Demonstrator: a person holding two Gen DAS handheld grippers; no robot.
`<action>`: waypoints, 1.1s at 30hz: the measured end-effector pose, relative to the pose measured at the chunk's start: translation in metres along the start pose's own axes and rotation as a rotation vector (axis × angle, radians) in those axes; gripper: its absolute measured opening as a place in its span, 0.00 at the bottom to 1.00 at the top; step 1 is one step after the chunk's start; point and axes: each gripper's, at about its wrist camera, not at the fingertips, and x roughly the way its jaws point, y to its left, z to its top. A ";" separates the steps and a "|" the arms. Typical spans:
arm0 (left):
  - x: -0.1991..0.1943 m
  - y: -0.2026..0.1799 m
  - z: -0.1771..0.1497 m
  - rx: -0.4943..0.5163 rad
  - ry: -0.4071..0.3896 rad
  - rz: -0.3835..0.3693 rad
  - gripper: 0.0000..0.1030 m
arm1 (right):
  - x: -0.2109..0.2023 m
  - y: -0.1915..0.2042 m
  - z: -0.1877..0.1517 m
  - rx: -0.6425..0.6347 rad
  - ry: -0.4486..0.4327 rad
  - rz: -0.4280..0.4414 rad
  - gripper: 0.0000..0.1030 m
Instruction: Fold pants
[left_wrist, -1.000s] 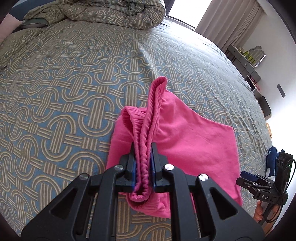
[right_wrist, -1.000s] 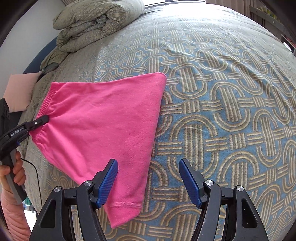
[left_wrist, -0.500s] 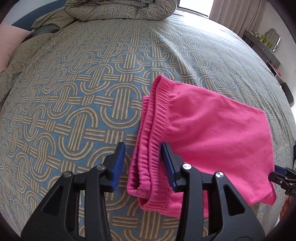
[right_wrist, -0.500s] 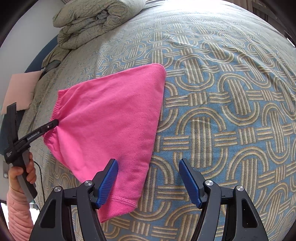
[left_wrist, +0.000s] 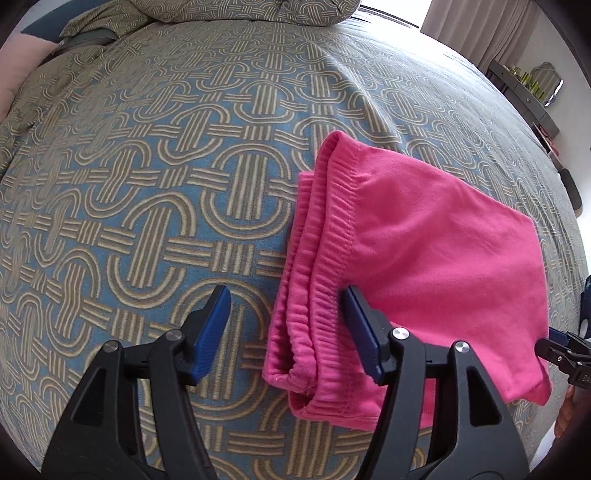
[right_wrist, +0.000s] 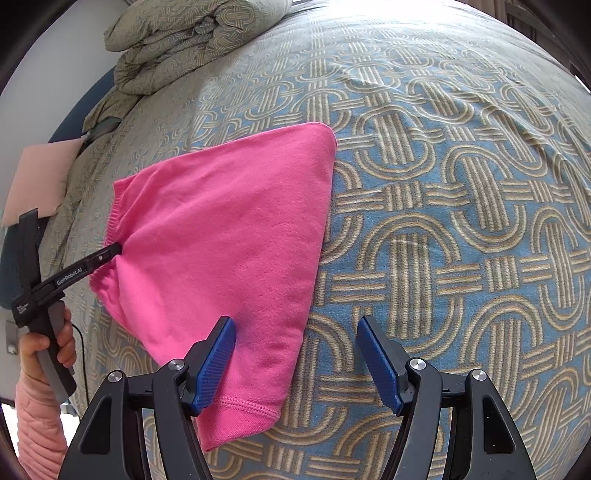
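The pink pants (left_wrist: 424, 251) lie folded flat on the patterned bedspread (left_wrist: 166, 192). The ribbed waistband (left_wrist: 317, 258) faces my left gripper (left_wrist: 286, 332), which is open, its jaws straddling the waistband end without gripping it. In the right wrist view the pants (right_wrist: 229, 236) lie left of centre, hem edge (right_wrist: 240, 406) nearest. My right gripper (right_wrist: 295, 360) is open and empty, its left finger (right_wrist: 214, 358) over the hem corner, its right one over bare bedspread. The left gripper's tip (right_wrist: 110, 254) shows at the waistband.
A folded duvet (right_wrist: 192, 33) in the same pattern lies at the head of the bed. A pink pillow (right_wrist: 40, 177) sits at the bed's left edge. Curtains and a shelf (left_wrist: 524, 85) stand beyond the far right side.
My left gripper has let go of the waistband and opened wide; the pants now lie flat. My right gripper stayed open and barely moved.
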 end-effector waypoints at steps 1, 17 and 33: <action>0.003 0.004 0.000 -0.021 0.017 -0.039 0.64 | 0.000 0.001 0.000 0.000 0.001 0.001 0.68; 0.009 0.008 -0.002 -0.071 0.076 -0.211 0.43 | 0.011 0.013 0.006 -0.002 0.015 0.020 0.69; 0.009 0.002 -0.019 -0.052 0.027 -0.195 0.64 | 0.021 0.025 0.006 0.043 -0.024 0.022 0.80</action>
